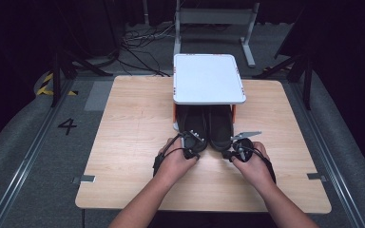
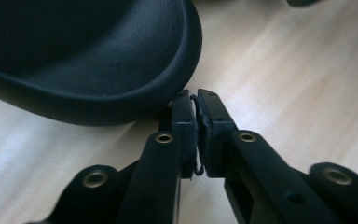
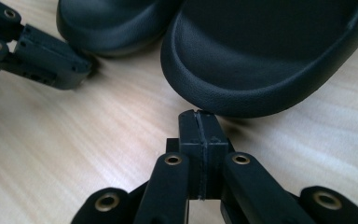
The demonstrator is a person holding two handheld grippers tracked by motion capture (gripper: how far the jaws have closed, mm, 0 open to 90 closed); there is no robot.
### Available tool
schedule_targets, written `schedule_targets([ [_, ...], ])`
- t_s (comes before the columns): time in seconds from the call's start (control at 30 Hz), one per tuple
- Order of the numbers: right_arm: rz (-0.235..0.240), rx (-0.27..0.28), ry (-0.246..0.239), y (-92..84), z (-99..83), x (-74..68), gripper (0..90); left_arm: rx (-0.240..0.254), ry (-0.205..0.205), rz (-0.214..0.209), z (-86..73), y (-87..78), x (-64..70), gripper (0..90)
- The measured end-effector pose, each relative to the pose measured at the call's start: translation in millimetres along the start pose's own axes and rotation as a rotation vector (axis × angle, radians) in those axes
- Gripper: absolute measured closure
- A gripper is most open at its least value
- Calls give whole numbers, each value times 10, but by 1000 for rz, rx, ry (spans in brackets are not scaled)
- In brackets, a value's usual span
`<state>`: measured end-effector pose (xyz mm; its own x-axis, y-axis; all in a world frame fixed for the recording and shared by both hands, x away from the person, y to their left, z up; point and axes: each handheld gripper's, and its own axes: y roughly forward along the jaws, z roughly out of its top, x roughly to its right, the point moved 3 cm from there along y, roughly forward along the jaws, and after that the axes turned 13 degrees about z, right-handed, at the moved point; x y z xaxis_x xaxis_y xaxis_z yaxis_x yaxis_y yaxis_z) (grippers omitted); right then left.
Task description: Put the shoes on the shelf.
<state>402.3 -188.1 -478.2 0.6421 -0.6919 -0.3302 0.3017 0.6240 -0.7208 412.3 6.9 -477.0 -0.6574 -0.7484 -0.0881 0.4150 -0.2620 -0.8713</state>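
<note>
Two black shoes, the left shoe and the right shoe, lie side by side on the desk, half under a small white rack. Both the left tongs and the right tongs are clenched on nothing, tips set at the near shoe ends. A push further under the rack is judged next. The far shoe ends are hidden beneath the rack.

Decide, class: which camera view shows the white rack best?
The high view: the white rack stands whole at the table's far edge, over the shoes. Both gripper views look low at shoe ends and wood, not at the rack.
</note>
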Motion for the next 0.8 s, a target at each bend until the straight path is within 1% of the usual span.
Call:
schedule_targets([
  [0.03, -1, 5, -2, 5, 12, 9, 900, -2, -3, 22, 10, 0, -30, 853],
  [0.07, -1, 5, -2, 5, 12, 9, 900, -2, -3, 22, 10, 0, -30, 852],
  [0.13, 0, 22, 5, 22, 90, 44, 900, 4, -37, 27, 52, 21, -103, 860],
  [0.2, 19, 24, 14, 44, 141, 48, 900, 6, -43, 18, 85, 47, -133, 867],
  [0.23, 23, 21, 16, 60, 164, 46, 900, -2, -47, 29, 97, 60, -137, 867],
  [0.27, 23, 21, 16, 60, 164, 46, 900, -2, -47, 29, 97, 60, -137, 869],
  [0.3, 17, 12, 11, 76, 186, 45, 900, -7, -42, 42, 107, 70, -150, 869],
  [0.33, 7, 5, 6, 92, 210, 42, 900, -10, -52, 46, 110, 71, -162, 870],
  [0.37, 8, 0, 9, 101, 227, 40, 900, -2, -66, 46, 119, 74, -211, 870],
  [0.47, 19, 3, 15, 125, 269, 49, 900, 0, -75, 48, 129, 80, -243, 877],
  [0.5, 19, 5, 13, 136, 280, 53, 900, -1, -86, 49, 137, 85, -255, 878],
  [0.57, 17, 11, 12, 158, 307, 62, 900, 8, -91, 62, 164, 106, -291, 882],
  [0.63, -1, 16, 4, 181, 347, 95, 900, 30, -90, 78, 214, 135, -336, 876],
  [0.67, -13, 25, 5, 196, 379, 122, 900, 32, -97, 88, 234, 138, -347, 867],
  [0.7, -26, 28, 5, 203, 398, 146, 900, 35, -100, 88, 263, 143, -368, 863],
  [0.73, -28, 28, 16, 211, 424, 179, 900, 37, -107, 78, 289, 149, -388, 867],
  [0.77, -12, 30, 33, 222, 447, 211, 900, 38, -108, 75, 315, 156, -401, 866],
  [0.8, -10, 31, 46, 233, 465, 241, 900, 42, -106, 74, 339, 161, -404, 869],
])
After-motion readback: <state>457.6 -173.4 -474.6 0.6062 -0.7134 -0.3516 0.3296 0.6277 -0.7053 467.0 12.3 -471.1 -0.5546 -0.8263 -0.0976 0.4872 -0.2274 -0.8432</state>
